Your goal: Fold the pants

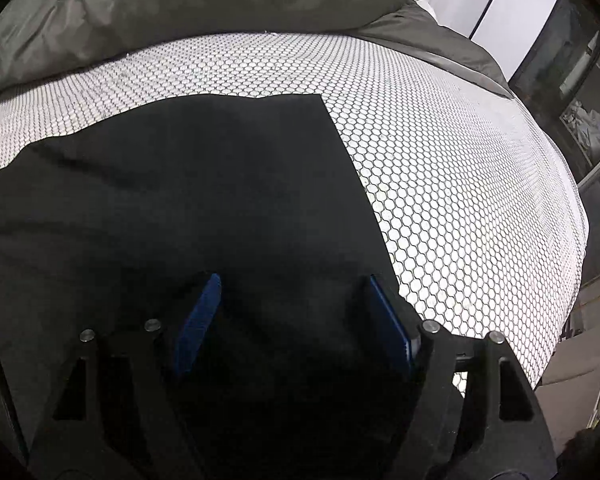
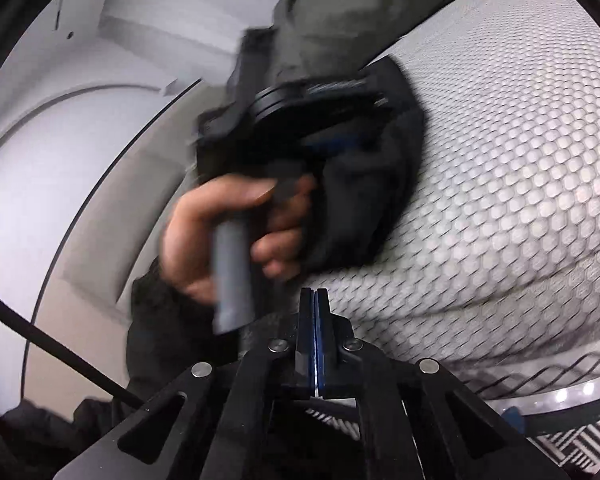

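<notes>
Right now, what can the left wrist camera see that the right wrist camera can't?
Only the left wrist view shows the flat black fabric pants spread out, with the open left hand-held gripper above them. Only the right wrist view shows a person's hand gripping a handle, and the shut right hand-held gripper holding nothing. Both show the white honeycomb-patterned bed cover and the grey-green rumpled duvet.

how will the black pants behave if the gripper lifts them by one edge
Probably floppy: the black pants lie flat with soft creases on the honeycomb mat, so a lifted edge would likely droop and drag the rest. They look thin and light. The open left gripper hovers over them.
</notes>
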Action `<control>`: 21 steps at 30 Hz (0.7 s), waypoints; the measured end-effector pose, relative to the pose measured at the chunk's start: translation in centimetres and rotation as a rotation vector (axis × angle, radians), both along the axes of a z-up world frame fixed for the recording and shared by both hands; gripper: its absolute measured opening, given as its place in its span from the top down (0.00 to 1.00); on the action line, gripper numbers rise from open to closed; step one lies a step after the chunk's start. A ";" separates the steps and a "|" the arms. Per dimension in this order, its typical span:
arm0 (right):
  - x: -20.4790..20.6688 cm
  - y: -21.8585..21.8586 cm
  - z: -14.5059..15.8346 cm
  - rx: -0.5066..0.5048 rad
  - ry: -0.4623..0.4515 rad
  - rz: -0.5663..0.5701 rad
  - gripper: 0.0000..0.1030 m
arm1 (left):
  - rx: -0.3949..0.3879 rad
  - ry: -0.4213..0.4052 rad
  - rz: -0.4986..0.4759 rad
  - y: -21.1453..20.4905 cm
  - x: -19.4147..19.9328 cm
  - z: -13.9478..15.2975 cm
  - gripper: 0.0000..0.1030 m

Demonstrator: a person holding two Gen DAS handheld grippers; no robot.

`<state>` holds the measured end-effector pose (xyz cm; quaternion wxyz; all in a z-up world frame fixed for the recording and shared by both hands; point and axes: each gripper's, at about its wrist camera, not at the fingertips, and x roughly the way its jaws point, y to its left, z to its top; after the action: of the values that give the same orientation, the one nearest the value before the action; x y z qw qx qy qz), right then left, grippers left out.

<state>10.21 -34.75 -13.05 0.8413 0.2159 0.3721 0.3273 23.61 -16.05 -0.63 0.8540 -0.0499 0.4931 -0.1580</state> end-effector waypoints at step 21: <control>1.0 -0.9 -0.6 0.032 -0.017 -0.111 0.99 | -0.011 -0.047 -0.031 2.5 -5.7 0.5 0.29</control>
<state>11.23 -35.60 -13.67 0.8577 0.2468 0.3473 0.2878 17.94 -13.52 -0.12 0.8625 -0.0431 0.4730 -0.1748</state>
